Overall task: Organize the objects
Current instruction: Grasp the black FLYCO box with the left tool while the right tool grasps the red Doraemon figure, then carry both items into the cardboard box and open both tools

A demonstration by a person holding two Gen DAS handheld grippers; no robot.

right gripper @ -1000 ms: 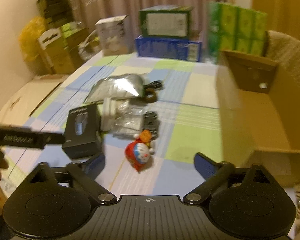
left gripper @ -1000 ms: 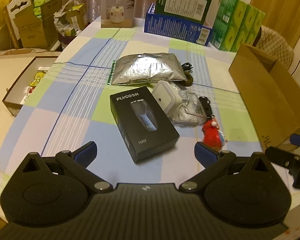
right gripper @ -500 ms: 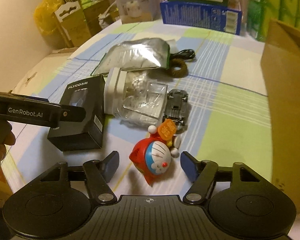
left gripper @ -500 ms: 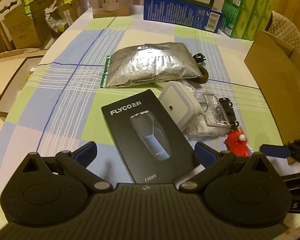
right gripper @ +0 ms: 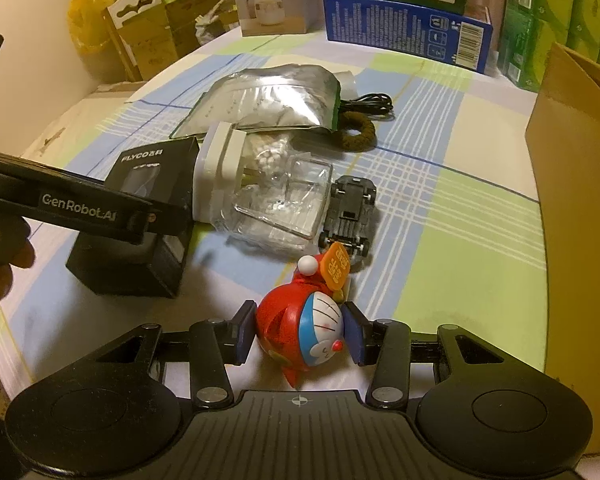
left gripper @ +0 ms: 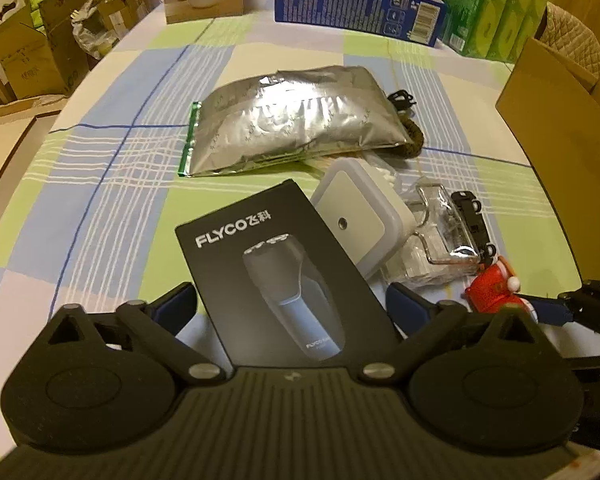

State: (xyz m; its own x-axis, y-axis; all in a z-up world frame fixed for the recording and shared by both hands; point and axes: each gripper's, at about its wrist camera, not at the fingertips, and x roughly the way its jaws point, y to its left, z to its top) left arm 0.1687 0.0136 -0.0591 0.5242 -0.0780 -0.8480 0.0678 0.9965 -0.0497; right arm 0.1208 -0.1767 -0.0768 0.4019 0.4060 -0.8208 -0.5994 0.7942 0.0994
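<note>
A red and blue Doraemon toy (right gripper: 304, 328) lies on the checked tablecloth. My right gripper (right gripper: 300, 334) is closed on it, a pad on each side. The toy also shows in the left wrist view (left gripper: 494, 294). A black Flyco shaver box (left gripper: 280, 276) lies flat between the wide-open fingers of my left gripper (left gripper: 290, 308); it also shows in the right wrist view (right gripper: 140, 216). Behind it lie a white plug block (left gripper: 356, 220), a clear plastic pack (right gripper: 284, 208), a black toy car (right gripper: 350, 212), a silver foil bag (left gripper: 296, 120) and a brown ring (right gripper: 356, 134).
An open cardboard box (right gripper: 576, 184) stands at the table's right. Blue, green and white cartons (right gripper: 404, 20) line the far edge. More cardboard boxes (left gripper: 32, 52) stand on the floor at the left. The left gripper's arm (right gripper: 80, 208) crosses the right wrist view.
My right gripper has moved forward and closed its fingers onto the Doraemon toy. My left gripper has moved forward so the shaver box sits between its open fingers.
</note>
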